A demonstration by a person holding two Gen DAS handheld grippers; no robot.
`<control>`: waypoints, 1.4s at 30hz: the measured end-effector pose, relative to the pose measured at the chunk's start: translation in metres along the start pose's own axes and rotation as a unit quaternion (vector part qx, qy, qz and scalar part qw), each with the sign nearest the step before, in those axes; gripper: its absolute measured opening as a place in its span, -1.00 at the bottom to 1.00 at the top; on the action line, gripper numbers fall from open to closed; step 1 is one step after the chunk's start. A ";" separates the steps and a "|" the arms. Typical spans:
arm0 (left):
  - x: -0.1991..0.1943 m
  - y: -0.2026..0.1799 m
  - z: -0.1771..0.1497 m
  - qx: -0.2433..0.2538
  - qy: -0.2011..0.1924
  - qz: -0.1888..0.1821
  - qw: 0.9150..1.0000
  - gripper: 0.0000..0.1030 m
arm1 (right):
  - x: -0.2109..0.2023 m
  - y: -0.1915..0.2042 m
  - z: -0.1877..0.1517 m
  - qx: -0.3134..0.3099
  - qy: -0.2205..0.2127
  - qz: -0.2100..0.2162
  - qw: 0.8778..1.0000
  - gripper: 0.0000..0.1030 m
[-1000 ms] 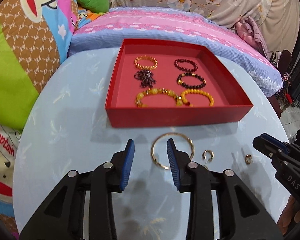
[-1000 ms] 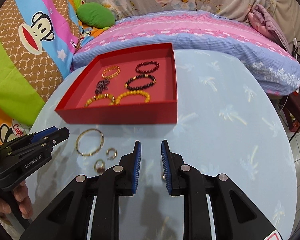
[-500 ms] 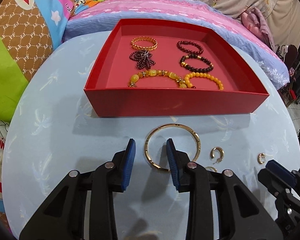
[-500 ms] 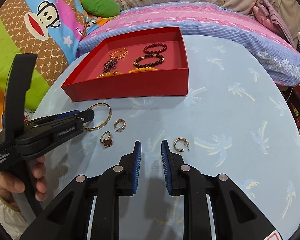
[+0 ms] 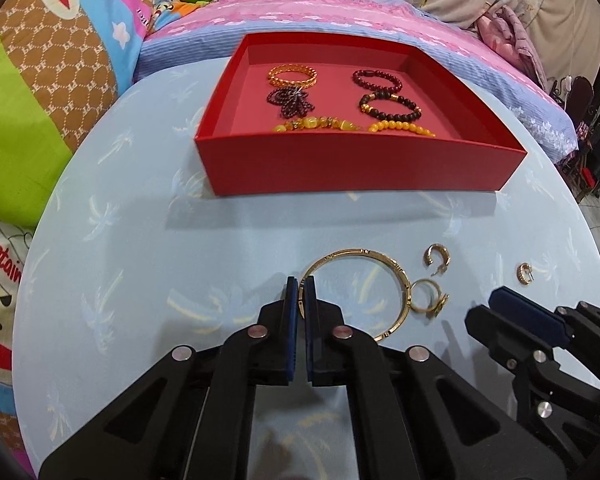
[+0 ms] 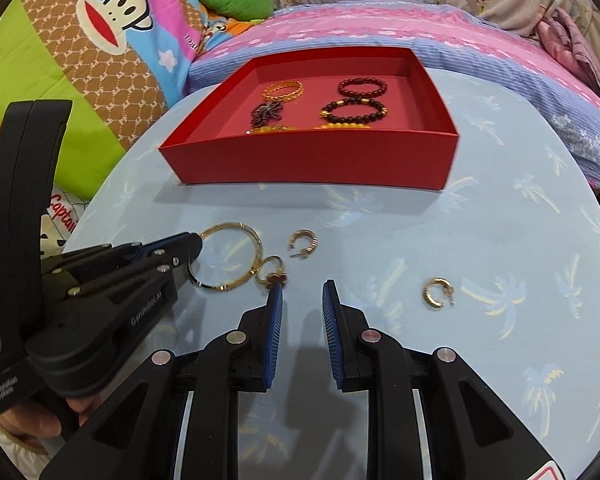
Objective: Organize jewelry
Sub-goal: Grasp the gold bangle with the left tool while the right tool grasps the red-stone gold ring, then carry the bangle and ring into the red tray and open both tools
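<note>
A gold bangle (image 5: 396, 276) (image 6: 256, 244) lies on the light blue table. My left gripper (image 5: 300, 292) (image 6: 192, 246) is shut on the bangle's left rim. A gold ring with a dark red clover (image 5: 430, 300) (image 6: 275, 270) touches the bangle's right side. Two gold hoop earrings (image 5: 437, 258) (image 5: 524, 273) lie to the right; in the right wrist view they show at the centre (image 6: 303, 242) and right (image 6: 437, 292). My right gripper (image 6: 302, 300) (image 5: 516, 308) is open and empty, its left pad close to the clover ring. The red tray (image 5: 360, 168) (image 6: 312, 160) holds several bead bracelets.
The round table's edge curves close on the left and right. A pink and blue bedspread (image 5: 340, 12) and colourful cartoon pillows (image 5: 40, 80) lie behind and left of the table. The person's hand (image 6: 40, 416) holds the left gripper's handle.
My left gripper closed on the bangle's left rim. The bangle slid against the clover ring. My right gripper moved forward and left toward the ring.
</note>
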State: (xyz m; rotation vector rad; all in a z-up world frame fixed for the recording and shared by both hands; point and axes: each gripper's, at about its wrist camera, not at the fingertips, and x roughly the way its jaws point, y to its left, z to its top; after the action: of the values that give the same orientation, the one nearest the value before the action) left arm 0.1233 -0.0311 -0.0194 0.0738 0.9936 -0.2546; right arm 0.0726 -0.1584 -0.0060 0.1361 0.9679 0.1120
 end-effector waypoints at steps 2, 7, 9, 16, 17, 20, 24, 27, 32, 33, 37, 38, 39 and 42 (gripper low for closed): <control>-0.002 0.003 -0.002 -0.004 0.003 0.006 1.000 -0.95 | 0.002 0.006 0.002 -0.007 0.000 0.004 1.000 -0.59; -0.005 0.011 -0.006 -0.011 0.007 0.010 1.000 -0.95 | 0.011 0.014 0.004 -0.018 0.004 0.008 1.000 -0.59; -0.006 0.012 -0.007 -0.011 0.008 0.009 1.000 -0.95 | 0.015 0.016 0.005 -0.021 0.007 0.008 1.000 -0.58; -0.006 0.012 -0.008 -0.011 0.006 0.008 1.000 -0.95 | 0.023 0.017 0.005 -0.029 0.013 0.010 0.999 -0.58; -0.006 0.012 -0.008 -0.010 0.007 0.008 1.000 -0.95 | 0.023 0.017 0.005 -0.031 0.012 0.010 0.999 -0.59; -0.006 0.012 -0.008 -0.010 0.006 0.007 1.000 -0.95 | 0.023 0.016 0.003 -0.031 0.011 0.011 0.999 -0.64; -0.006 0.013 -0.008 -0.010 0.006 0.007 1.000 -0.95 | 0.023 0.013 0.003 -0.025 0.013 0.017 0.999 -0.86; -0.006 0.013 -0.008 -0.011 0.006 0.006 1.000 -0.95 | 0.022 0.012 0.002 -0.023 0.013 0.017 0.999 -0.86; -0.008 0.012 -0.008 -0.013 0.009 -0.005 1.000 -0.95 | 0.016 0.011 0.003 -0.018 0.009 0.018 1.000 -0.86; -0.009 0.012 -0.007 -0.012 0.008 -0.007 1.000 -0.95 | 0.014 0.010 0.004 -0.018 0.007 0.018 1.000 -0.86; -0.018 0.007 -0.004 -0.005 -0.001 -0.017 1.000 -0.95 | 0.005 0.008 0.008 -0.014 -0.004 0.019 1.000 -0.86; -0.020 0.006 -0.003 -0.004 -0.003 -0.020 1.000 -0.94 | 0.002 0.007 0.010 -0.012 -0.007 0.019 1.000 -0.87; -0.022 0.006 -0.002 -0.003 -0.005 -0.024 1.000 -0.95 | 0.000 0.006 0.011 -0.010 -0.010 0.019 1.000 -0.86; -0.031 0.003 0.003 -0.002 -0.013 -0.034 0.999 -0.95 | -0.009 0.002 0.018 -0.004 -0.019 0.022 1.000 -0.87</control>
State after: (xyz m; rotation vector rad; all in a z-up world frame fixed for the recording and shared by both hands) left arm 0.1109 -0.0229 0.0080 0.0331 0.9712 -0.3157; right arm 0.0820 -0.1589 0.0115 0.1515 0.9259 0.1523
